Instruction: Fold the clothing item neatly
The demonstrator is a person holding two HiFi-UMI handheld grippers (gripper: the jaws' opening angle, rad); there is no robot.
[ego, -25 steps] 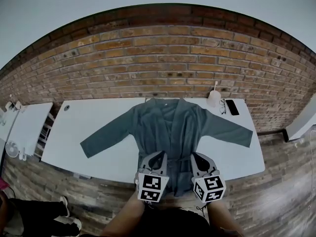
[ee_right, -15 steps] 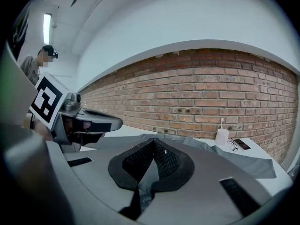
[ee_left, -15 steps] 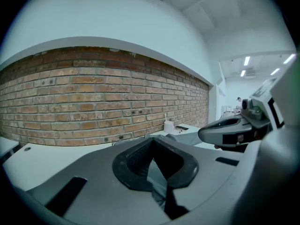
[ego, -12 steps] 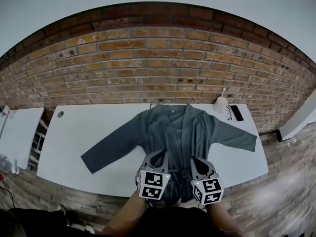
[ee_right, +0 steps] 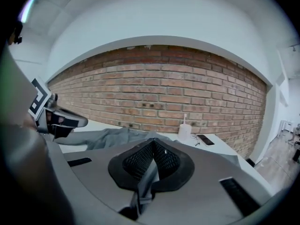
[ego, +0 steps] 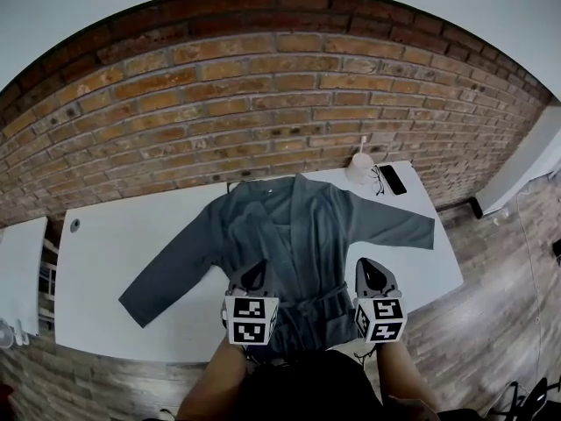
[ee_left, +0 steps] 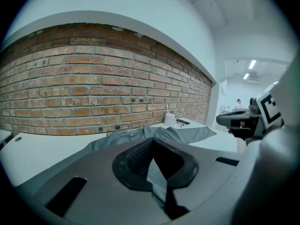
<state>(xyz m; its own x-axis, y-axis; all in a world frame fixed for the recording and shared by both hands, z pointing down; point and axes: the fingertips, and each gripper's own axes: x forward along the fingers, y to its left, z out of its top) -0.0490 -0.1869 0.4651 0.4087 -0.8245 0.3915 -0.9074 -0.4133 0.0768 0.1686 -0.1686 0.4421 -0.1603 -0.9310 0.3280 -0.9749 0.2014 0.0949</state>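
Observation:
A grey-blue robe lies face up on the white table with both sleeves spread out. Its lower hem hangs at the table's front edge. My left gripper is shut on the hem's left part, and a strip of grey cloth runs between its jaws. My right gripper is shut on the hem's right part, with a fold of cloth pinched between its jaws. The robe's belt crosses between the two grippers. The collar end of the robe lies towards the brick wall.
A white cup, glasses and a dark phone sit at the table's back right corner. A brick wall runs behind the table. A second white table stands at the left. Wooden floor surrounds both.
The two grippers have moved apart along the hem, the right one further right, and the cloth between them is spread wider. The head camera has shifted, so the table sits differently in view.

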